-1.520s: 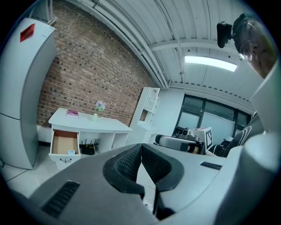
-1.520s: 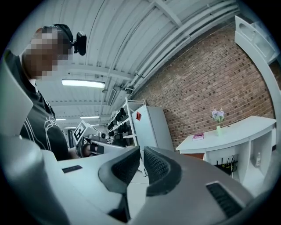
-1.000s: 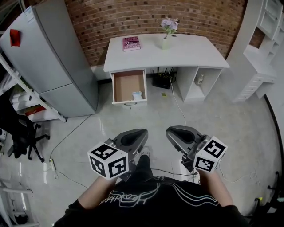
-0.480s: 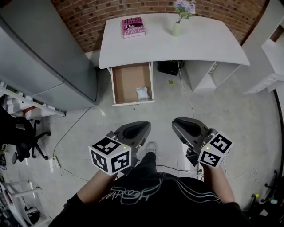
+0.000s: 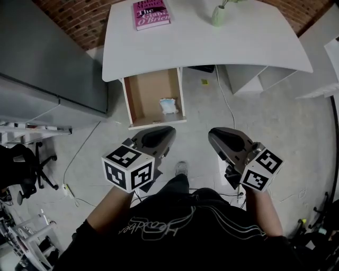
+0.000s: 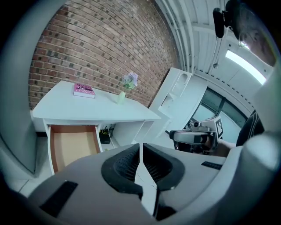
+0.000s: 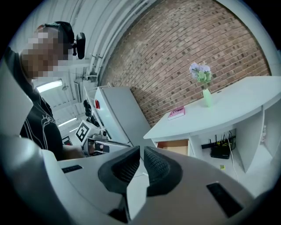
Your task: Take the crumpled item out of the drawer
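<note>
The desk's drawer (image 5: 151,95) stands pulled open, showing its brown bottom. A crumpled white and pale-blue item (image 5: 168,106) lies inside near the front right corner. My left gripper (image 5: 165,133) hovers just in front of the drawer's front edge, shut and empty. My right gripper (image 5: 217,135) is level with it to the right, over the floor, also shut with nothing in it. The drawer (image 6: 72,147) appears lower left in the left gripper view, beyond the closed jaws; the item is hidden there. The right gripper view shows the drawer (image 7: 175,146) far off.
On the white desk (image 5: 222,50) lie a pink book (image 5: 151,13) and a green vase (image 5: 218,16). A tall grey cabinet (image 5: 47,69) stands left of the drawer. A black chair (image 5: 21,169) and cables (image 5: 74,159) are on the floor at the left; the person's shoe (image 5: 181,168) is below.
Both grippers and the head have moved toward the desk. The drawer and desk now look larger and closer, and the left gripper's tip has almost reached the drawer's front. Both stayed shut.
</note>
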